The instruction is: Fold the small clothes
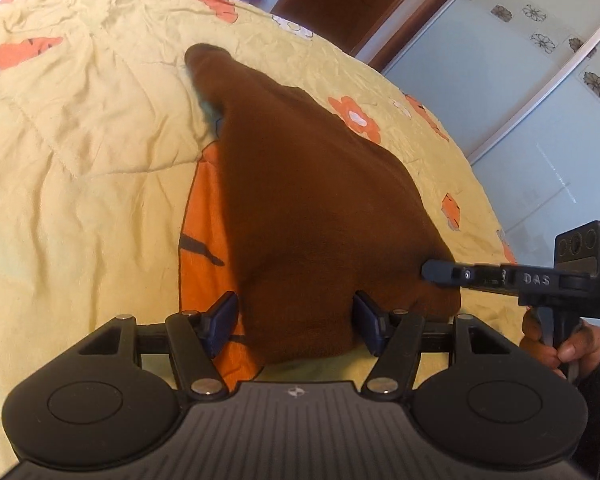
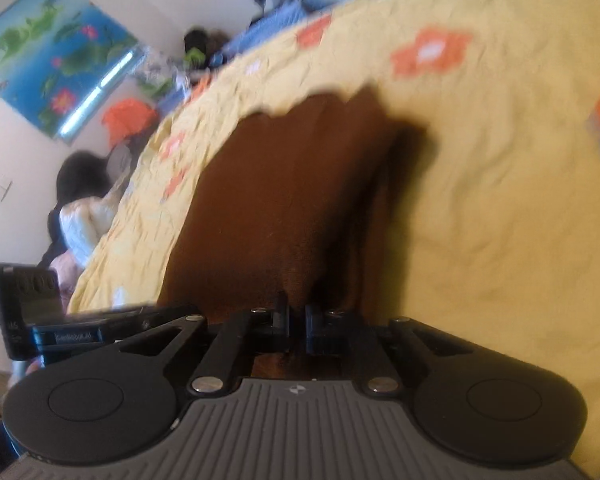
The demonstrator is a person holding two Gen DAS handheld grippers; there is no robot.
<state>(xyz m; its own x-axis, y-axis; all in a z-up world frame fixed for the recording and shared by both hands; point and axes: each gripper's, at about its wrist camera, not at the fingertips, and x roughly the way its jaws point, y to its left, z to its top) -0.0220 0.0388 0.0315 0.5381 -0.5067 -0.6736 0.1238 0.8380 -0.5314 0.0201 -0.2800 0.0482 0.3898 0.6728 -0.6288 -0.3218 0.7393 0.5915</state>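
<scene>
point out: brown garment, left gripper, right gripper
brown garment [image 1: 320,208], left wrist view, middle of the cloth
left gripper [image 1: 296,322], left wrist view, between fingertips
right gripper [image 2: 297,316], right wrist view, between fingertips

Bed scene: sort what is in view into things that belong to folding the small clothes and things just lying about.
Belongs to the job:
- brown knit garment, spread on the bed
- left claw, open astride the garment's near edge
- right claw, shut on the garment's edge

Just lying about:
- yellow quilted bedspread with orange flowers
- orange cloth under the garment
- lotus wall picture
</scene>
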